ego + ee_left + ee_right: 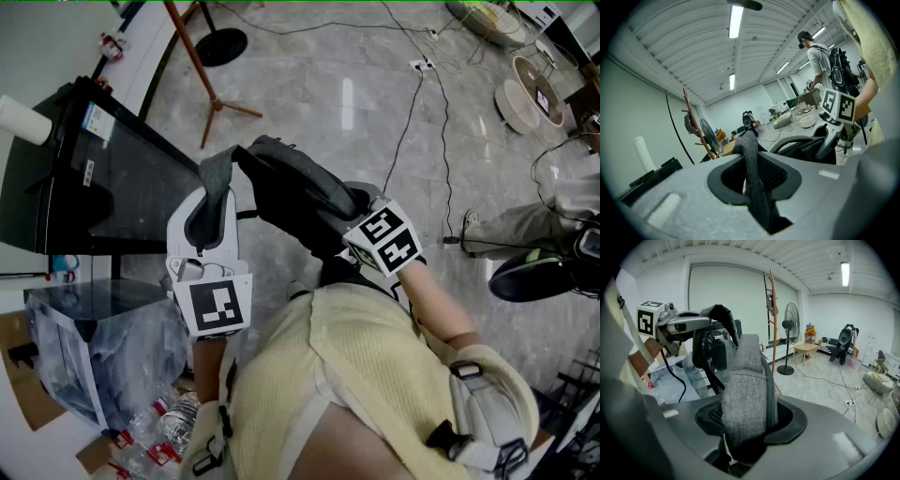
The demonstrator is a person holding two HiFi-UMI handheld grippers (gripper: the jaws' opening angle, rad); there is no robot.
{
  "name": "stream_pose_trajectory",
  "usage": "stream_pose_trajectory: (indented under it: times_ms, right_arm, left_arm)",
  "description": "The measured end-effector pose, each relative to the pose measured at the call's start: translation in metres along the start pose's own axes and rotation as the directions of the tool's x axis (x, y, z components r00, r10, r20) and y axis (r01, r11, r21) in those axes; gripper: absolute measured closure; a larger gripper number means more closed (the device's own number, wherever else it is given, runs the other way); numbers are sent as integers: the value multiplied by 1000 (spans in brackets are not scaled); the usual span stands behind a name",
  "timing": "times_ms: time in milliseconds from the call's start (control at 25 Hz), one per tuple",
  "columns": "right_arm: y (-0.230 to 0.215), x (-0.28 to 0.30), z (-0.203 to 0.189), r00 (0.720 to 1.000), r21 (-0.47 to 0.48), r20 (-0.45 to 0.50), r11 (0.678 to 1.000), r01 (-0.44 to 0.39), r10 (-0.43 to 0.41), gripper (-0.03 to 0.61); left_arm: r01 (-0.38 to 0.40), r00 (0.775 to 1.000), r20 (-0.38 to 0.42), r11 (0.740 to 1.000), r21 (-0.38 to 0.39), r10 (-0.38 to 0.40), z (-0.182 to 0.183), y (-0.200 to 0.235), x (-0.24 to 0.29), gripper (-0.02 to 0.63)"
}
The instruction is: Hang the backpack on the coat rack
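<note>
Head view: You hold the left gripper (214, 192) at lower left, with its jaws closed on a narrow strap (218, 169) of the backpack (300, 202). The right gripper (367, 225) sits at the opposite side of the bag, its jaw tips buried in the dark fabric. The backpack hangs between the two grippers, clear of the floor (375, 112). The coat rack (202, 70) stands beyond it at upper left, apart from the bag, beside a black fan base (222, 45).

Left gripper view: The jaws are pressed together on the narrow strap, which rises thin and grey from between the pads. The coat rack appears at left, well beyond the jaws, with the fan (708, 137) beside it. A person (819, 56) stands in the background.

Right gripper view: The jaws are pinching a padded strap (745, 390), wide and grey, which fills the gap between the pads. The left gripper shows at upper left. The coat rack and fan stand ahead, well apart from the strap.
</note>
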State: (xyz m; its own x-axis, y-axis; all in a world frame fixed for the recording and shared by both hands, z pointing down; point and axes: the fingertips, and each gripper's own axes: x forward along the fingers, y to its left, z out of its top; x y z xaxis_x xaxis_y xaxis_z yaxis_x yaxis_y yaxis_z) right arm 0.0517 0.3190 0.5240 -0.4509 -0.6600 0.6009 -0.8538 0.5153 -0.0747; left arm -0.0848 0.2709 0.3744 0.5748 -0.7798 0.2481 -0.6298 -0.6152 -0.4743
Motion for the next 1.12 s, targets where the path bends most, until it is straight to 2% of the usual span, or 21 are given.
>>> stream_pose_trajectory:
  times_ms: [320,560,800,1120]
  right_arm:
    - [-18,1,2,1000,26,-1,1000,-12,12,387]
    - [-38,8,12,1000,3,6,1000,-28,28,387]
    - [-64,15,21,998,4,28,999,-52,52,387]
    - [-100,16,39,995,-20,61,996,-83,84,388]
  left_arm:
    - [-12,999,-44,999,-49,10,-12,-2,17,543]
    - [-56,993,-109,996,-65,48,-22,2,35,541]
    - [-80,987,-145,994,-72,68,-22,-3,57,541]
    - [-147,975,-176,987,-67,133,-12,-3,81,541]
